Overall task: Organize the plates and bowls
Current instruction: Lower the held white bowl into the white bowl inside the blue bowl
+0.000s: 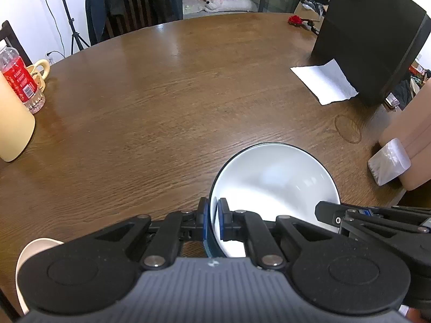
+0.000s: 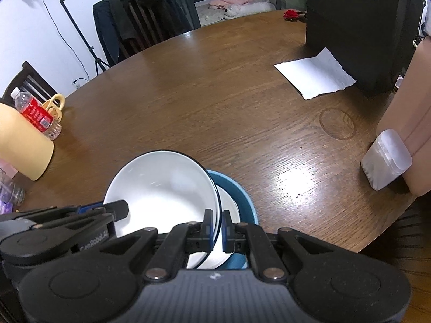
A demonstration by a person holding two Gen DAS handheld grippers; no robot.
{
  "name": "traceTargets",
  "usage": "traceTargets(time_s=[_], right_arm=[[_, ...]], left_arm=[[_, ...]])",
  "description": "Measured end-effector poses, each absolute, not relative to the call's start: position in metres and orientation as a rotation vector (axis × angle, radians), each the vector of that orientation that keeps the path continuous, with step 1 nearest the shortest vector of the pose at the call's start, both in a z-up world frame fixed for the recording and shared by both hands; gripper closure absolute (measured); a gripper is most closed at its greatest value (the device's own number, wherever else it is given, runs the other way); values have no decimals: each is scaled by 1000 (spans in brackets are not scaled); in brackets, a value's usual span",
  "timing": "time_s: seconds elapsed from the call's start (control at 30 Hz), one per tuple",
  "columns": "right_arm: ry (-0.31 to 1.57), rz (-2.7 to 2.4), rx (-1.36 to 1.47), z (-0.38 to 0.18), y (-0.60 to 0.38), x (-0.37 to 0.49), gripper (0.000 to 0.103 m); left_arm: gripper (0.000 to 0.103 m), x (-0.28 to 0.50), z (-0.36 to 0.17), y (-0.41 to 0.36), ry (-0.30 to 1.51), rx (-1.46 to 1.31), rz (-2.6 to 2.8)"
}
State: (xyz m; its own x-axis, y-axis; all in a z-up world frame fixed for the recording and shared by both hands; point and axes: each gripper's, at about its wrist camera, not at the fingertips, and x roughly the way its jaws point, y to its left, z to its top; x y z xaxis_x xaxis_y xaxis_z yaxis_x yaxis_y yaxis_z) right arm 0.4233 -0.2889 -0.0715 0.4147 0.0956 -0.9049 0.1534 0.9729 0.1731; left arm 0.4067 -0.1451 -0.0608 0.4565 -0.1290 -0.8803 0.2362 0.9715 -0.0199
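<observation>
Both grippers angle steeply down, the left gripper (image 1: 214,222) and right gripper (image 2: 217,230) each clamped on opposite rims of a white bowl (image 2: 164,188), above a blue bowl (image 2: 242,202) on the round wooden table (image 2: 215,94).

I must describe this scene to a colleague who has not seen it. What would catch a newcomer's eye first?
First, the white bowl with a dark rim, pinched on opposite edges by the left gripper and the right gripper, just above a blue bowl near the table's front edge. Next, the big black bag standing far right, with white paper at its foot.
</observation>
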Motion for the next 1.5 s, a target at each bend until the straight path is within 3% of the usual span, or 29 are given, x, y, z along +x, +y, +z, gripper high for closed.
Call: traceTargets(time_s=[1.5], right_arm=[[1190, -38, 230, -103, -298, 433, 98]], left_arm=[[95, 416, -95, -164, 1117, 146, -219]])
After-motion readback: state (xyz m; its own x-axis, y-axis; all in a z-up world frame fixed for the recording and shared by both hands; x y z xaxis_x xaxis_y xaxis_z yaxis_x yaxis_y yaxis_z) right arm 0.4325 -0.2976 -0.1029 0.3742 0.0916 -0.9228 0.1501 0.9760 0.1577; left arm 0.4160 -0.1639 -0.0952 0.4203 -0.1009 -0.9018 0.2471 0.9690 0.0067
